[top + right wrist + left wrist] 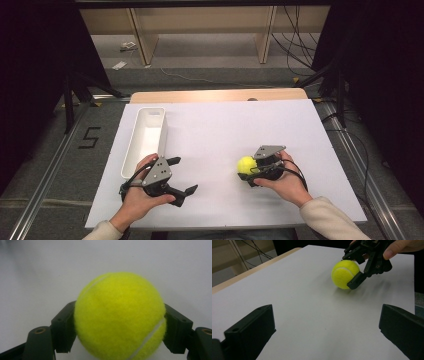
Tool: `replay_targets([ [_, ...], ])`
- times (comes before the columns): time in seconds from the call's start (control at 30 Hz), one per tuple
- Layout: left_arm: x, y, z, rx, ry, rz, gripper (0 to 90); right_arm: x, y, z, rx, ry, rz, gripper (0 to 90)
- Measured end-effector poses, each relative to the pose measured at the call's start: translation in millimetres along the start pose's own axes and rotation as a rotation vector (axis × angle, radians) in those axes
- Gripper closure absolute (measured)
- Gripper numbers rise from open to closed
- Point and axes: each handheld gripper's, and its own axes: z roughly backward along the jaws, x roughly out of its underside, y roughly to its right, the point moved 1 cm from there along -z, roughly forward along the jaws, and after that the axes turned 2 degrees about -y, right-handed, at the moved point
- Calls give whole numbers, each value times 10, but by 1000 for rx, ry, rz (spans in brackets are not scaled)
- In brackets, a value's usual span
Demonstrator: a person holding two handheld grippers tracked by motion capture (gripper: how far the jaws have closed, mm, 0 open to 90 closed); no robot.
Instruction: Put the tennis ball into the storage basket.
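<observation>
Right gripper view, tennis ball between jaws

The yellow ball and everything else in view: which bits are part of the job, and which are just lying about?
Part of the job:
- tennis ball, gripped by the right gripper
- left gripper, jaws wide apart

Lying about:
- white bin, nothing visible inside
- white sheet covering the table
- cables on the floor behind

A lab or recording workspace: a white board covers a wooden table, framed by dark curtains on both sides. Beyond the table, bare wooden shelving stands on a grey floor with loose black cables. Left of the table, a taped "5" marks the floor beside metal rails.
</observation>
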Motion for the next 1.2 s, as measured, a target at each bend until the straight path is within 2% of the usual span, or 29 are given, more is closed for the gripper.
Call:
replay_targets([
  [0.43,-2,2,-6,5,-1,-2,0,-82,-10,77,15,51,-4,266],
  [0.63,-12,0,15,3,8,-4,0,-103,-11,114,17,59,-14,267],
  [1.2,-10,9,14,2,2,-10,0,-160,-3,110,25,80,-7,267],
])
